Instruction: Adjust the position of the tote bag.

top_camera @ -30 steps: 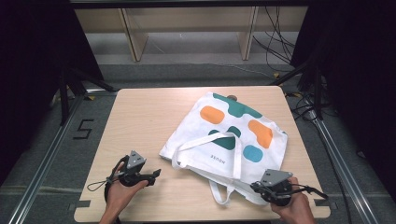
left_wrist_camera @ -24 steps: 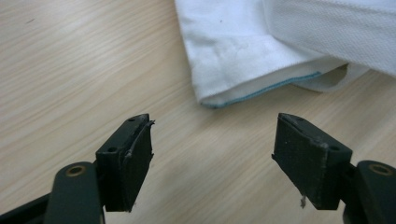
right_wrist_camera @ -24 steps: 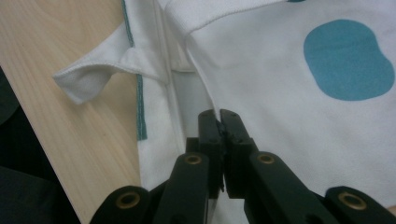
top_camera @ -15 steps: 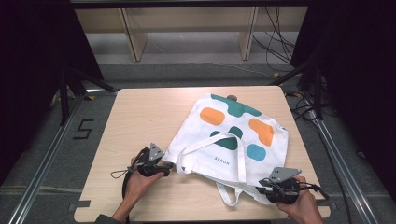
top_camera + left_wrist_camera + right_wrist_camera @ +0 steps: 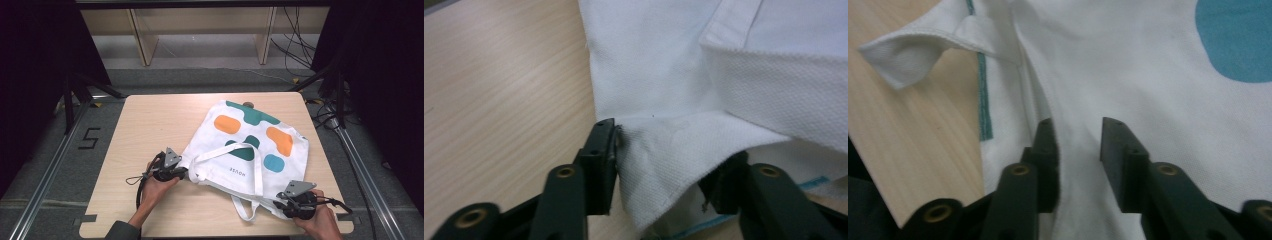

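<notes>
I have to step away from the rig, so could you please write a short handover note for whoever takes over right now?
Left gripper: jaws just closing around the near left corner of the tote bag, cloth between them.
Right gripper: jaws apart over the bag's near right corner, cloth between them, no firm pinch visible.
Bag lies flat and askew on the table, straps loose on top.
Done: both corners reached.
Left: secure both grips, then handle the bag.

Looking down and forward from above; riding close on each gripper, all sharing the bag (image 5: 250, 145).
</notes>
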`<action>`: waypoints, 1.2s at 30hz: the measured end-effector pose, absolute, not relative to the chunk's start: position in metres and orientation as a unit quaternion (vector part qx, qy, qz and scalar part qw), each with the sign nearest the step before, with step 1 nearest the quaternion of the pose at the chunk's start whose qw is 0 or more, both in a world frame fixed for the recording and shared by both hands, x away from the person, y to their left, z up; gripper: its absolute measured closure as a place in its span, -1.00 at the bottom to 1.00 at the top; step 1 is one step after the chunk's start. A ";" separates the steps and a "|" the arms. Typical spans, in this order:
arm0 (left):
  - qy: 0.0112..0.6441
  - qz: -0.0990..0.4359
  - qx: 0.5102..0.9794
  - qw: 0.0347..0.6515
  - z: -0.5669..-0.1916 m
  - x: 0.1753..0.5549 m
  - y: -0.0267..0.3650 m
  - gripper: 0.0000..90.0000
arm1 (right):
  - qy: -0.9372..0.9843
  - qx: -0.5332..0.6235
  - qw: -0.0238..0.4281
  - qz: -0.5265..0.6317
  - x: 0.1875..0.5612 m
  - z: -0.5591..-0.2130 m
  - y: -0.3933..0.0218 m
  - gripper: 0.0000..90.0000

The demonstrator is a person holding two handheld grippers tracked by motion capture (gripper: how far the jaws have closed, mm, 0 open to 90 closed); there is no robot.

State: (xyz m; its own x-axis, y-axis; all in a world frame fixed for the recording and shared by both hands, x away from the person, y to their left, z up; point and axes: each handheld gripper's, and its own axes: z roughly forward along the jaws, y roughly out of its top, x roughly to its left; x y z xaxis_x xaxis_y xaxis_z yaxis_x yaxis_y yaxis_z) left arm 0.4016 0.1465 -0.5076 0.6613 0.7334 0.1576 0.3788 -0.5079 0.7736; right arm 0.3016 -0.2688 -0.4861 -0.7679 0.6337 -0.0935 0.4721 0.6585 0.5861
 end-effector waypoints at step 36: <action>0.278 0.218 0.867 0.352 -0.475 0.291 0.171 0.81 | 0.883 0.271 0.185 0.335 0.344 -0.469 -0.269 0.95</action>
